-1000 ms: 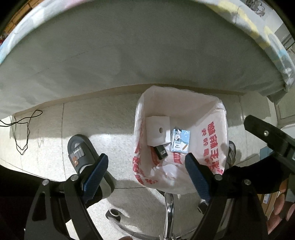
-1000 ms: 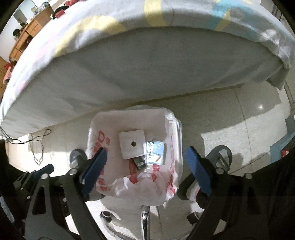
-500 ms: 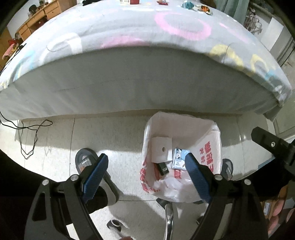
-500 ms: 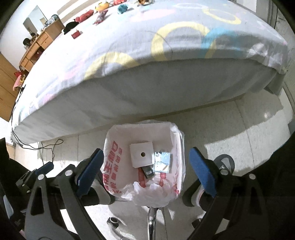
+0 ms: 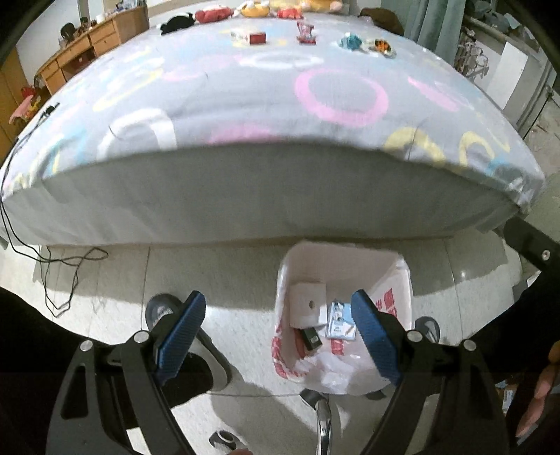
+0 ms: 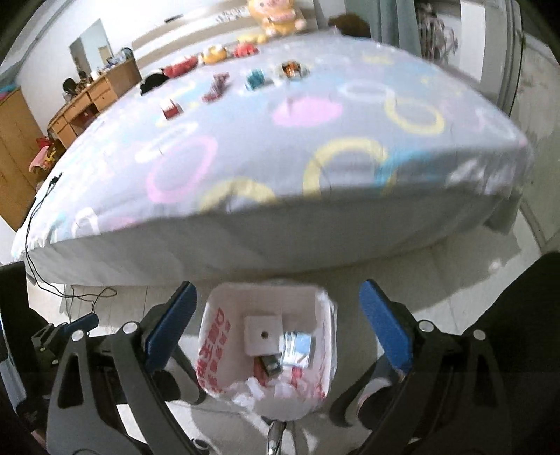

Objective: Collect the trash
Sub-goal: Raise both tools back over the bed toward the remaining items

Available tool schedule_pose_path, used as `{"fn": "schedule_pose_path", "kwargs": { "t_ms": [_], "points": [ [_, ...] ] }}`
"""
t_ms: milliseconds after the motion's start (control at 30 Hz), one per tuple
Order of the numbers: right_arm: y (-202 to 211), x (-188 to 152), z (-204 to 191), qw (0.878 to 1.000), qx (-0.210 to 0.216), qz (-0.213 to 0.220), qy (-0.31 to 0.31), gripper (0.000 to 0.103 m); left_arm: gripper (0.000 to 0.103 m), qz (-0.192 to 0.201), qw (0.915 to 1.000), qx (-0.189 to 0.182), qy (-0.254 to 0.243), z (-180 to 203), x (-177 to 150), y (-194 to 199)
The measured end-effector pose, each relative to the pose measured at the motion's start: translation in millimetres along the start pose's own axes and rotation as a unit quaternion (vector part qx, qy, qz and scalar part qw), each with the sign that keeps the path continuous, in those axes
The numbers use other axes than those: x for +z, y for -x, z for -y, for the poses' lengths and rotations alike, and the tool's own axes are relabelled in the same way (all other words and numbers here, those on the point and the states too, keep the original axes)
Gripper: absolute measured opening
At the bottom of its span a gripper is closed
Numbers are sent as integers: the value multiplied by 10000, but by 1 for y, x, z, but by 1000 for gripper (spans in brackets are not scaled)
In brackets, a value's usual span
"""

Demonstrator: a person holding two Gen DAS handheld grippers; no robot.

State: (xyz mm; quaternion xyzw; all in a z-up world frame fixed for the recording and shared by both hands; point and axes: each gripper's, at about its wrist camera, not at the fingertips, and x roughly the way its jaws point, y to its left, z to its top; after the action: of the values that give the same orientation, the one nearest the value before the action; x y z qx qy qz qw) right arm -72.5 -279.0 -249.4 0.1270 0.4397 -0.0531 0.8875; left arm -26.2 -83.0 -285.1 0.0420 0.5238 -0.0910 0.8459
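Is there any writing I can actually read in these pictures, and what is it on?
Red printed characters on the white plastic bag: large, but too warped and blurred to read.
Print on the small blue-and-white packet inside the bag: too small to read.
Red box on the bed: no legible lettering.
Nothing else bears readable text.

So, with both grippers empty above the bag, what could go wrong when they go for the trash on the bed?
1. The remaining wrappers lie far across the bed, beside plush toys; a toy could be grabbed by mistake.
2. The trash bag sits on the floor close below the bed's edge; a carried item may drop outside it.
3. The cable and the person's slipper lie near the bag, so there is some risk of tripping.
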Motion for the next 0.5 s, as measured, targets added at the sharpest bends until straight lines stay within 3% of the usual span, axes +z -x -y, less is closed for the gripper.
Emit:
{"fn": "schedule_pose_path", "kwargs": {
  "t_ms": [233, 500],
  "points": [
    [26, 26, -10, 9982, -61, 502, 321, 92, 83, 409, 9989, -81, 192, -13, 26, 28],
    [52, 64, -18, 9945, -81, 942, 452, 96, 84, 939, 9955, -70, 88, -17, 70, 60]
  ]
}}
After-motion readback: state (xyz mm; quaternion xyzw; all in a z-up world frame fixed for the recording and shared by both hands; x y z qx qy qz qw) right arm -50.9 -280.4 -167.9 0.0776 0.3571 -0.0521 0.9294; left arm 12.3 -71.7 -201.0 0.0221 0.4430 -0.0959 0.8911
